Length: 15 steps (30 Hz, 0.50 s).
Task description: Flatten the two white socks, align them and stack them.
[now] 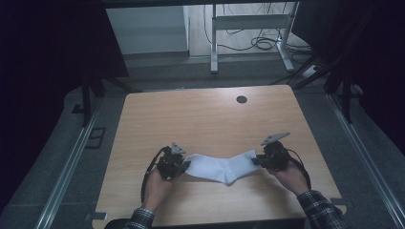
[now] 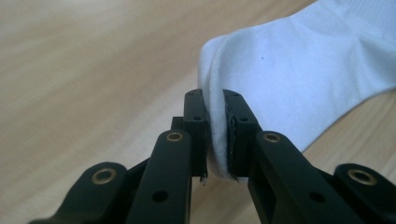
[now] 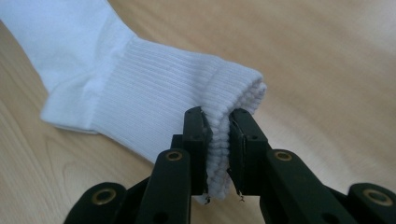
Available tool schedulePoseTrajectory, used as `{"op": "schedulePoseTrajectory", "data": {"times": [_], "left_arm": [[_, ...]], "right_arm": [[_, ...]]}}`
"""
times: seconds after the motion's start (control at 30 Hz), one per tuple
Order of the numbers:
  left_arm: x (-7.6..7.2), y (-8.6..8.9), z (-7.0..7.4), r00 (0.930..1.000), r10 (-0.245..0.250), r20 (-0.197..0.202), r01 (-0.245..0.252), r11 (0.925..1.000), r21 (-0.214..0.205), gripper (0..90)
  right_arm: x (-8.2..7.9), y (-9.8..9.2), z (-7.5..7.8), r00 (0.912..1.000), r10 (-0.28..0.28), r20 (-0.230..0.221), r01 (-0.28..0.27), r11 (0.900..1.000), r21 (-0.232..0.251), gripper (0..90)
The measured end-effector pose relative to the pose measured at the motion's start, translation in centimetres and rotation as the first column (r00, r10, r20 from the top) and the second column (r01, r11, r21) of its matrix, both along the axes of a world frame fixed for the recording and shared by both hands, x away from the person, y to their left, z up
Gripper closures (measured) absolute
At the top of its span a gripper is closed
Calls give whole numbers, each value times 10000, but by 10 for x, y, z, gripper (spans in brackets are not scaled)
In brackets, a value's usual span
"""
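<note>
I've got the sock (image 1: pixel 222 168) stretched 9-to-3: left gripper (image 1: pixel 184 167) clamped on the toe, right gripper (image 1: pixel 255 160) clamped on the cuff.

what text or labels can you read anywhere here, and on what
None: no words, numbers or logos can be read in any view.
The sock is plain white, clamped at each end by the left gripper and right gripper.
The table shows bare wood grain.
</note>
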State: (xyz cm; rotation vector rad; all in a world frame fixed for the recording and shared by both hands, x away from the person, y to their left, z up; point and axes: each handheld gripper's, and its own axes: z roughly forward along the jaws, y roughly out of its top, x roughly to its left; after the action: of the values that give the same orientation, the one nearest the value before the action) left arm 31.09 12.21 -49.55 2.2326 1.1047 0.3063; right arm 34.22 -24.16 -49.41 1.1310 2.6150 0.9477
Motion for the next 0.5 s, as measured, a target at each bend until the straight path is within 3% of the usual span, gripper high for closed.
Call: {"op": "schedulePoseTrajectory", "data": {"times": [0.27,0.47,0.5], "left_arm": [[31,6,12,9990,217,388,-208,9995,-235,810],[50,5,6,9976,430,540,-429,9991,-32,807],[56,4,-2,9972,501,549,-509,9986,141,806]], "right_arm": [[20,2,12,9989,-333,324,325,9992,253,780],[38,5,10,9971,-673,363,662,9973,327,779],[45,8,5,9964,-695,487,686,9974,201,778]]}}
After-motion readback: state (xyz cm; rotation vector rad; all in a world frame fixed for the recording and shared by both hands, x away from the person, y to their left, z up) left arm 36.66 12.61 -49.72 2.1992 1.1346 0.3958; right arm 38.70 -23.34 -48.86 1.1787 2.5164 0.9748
